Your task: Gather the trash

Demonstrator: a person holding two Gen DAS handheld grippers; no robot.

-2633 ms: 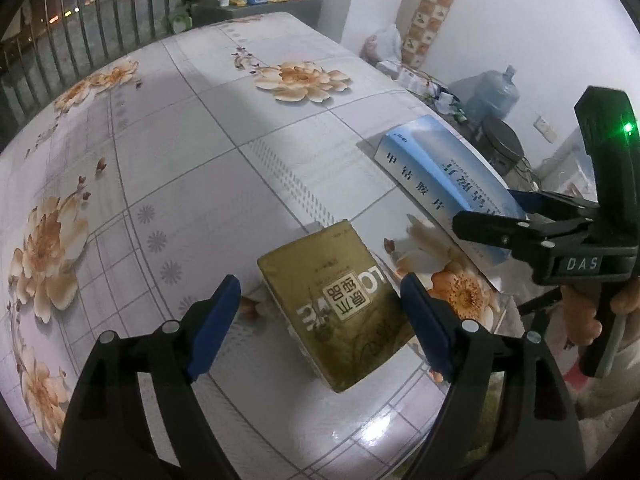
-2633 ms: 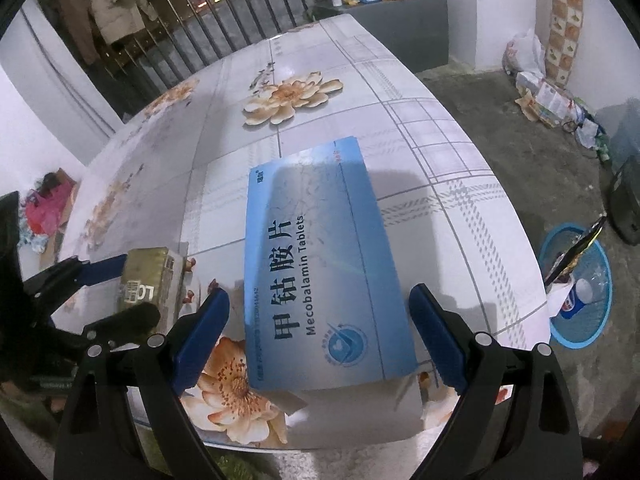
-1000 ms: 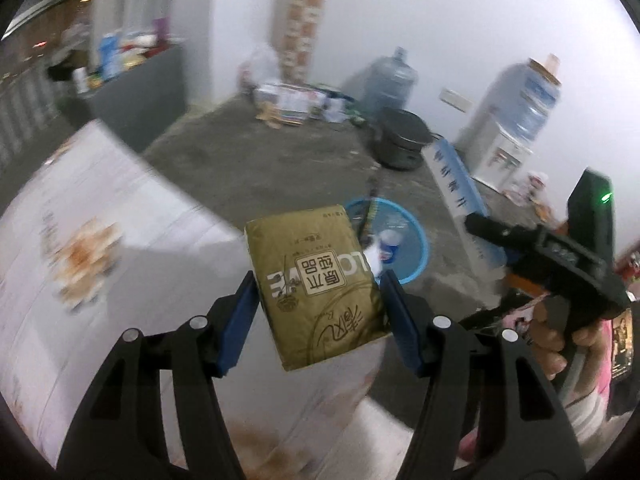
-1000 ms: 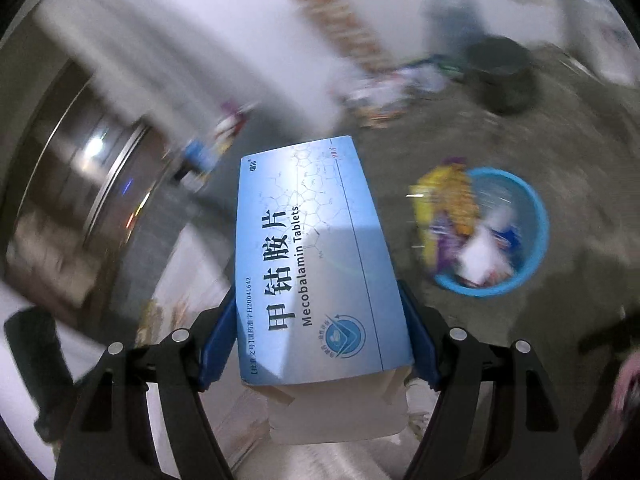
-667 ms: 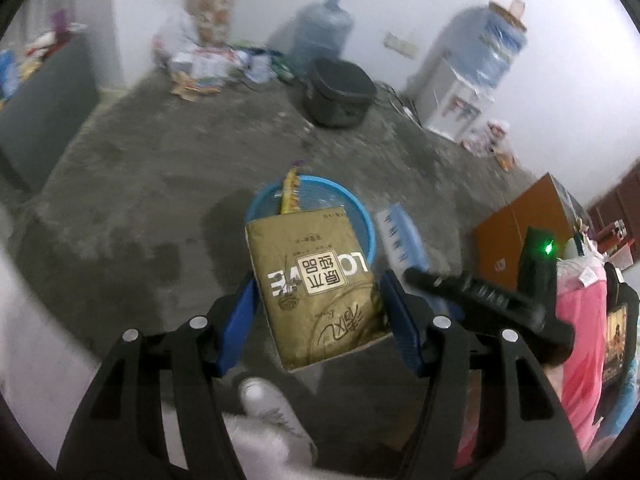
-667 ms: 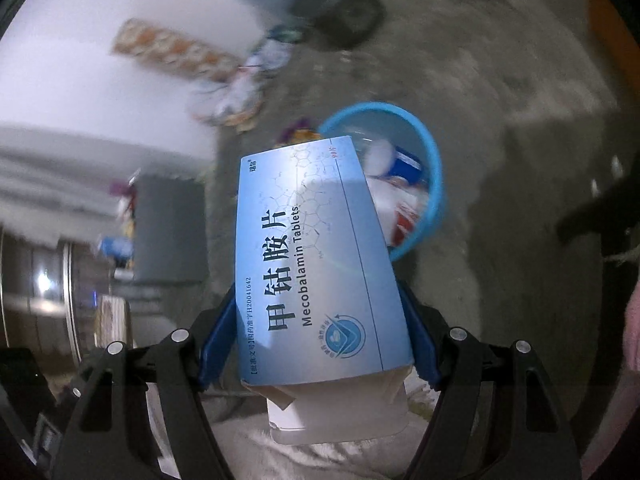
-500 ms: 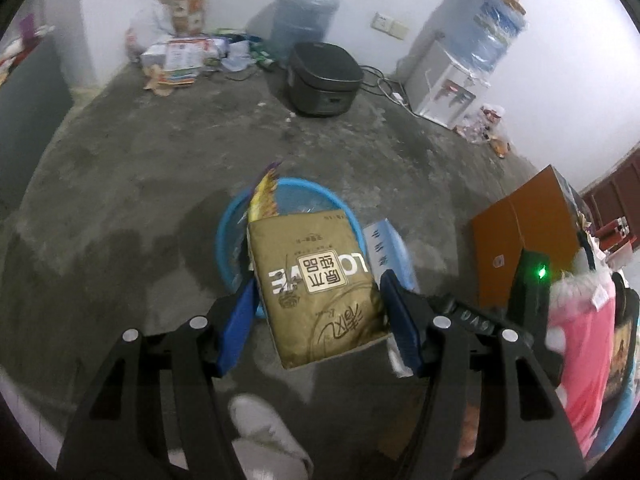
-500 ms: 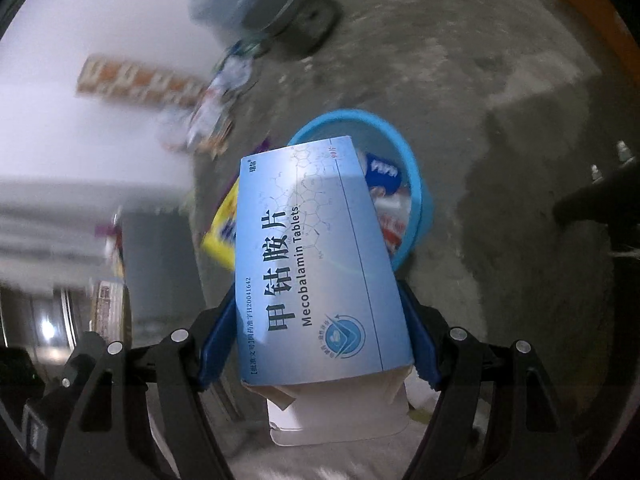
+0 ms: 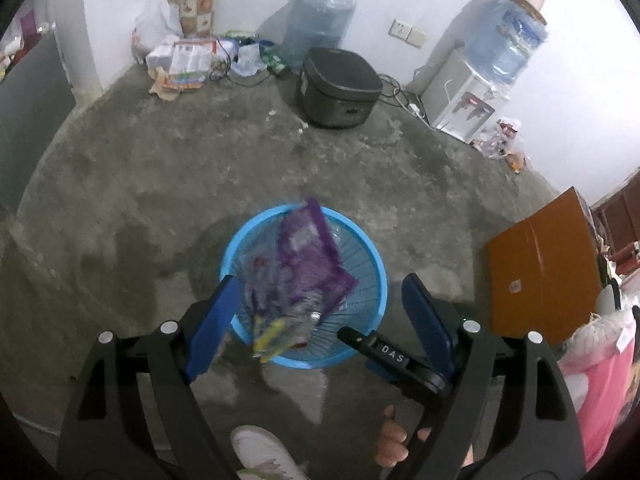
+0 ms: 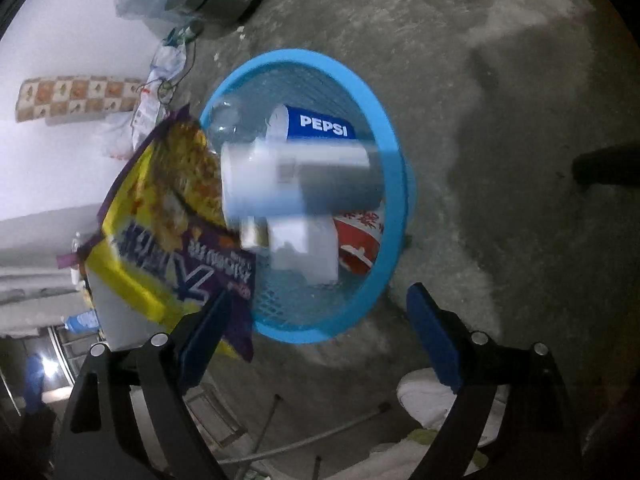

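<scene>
Both grippers, left (image 9: 318, 322) and right (image 10: 316, 334), have just spread apart and hold nothing above the blue bin (image 10: 394, 168), a blurred box (image 10: 298, 182) falling in.

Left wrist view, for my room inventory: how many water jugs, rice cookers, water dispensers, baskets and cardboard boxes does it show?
Water jugs: 2
Rice cooker: 1
Water dispenser: 1
Blue basket: 1
Cardboard box: 1
Total: 6

Black gripper frames (image 9: 320, 320), blue jaws, silver screws; white "DAS" lettering; white shoe (image 9: 264, 456); pink garment (image 9: 600, 384).
</scene>
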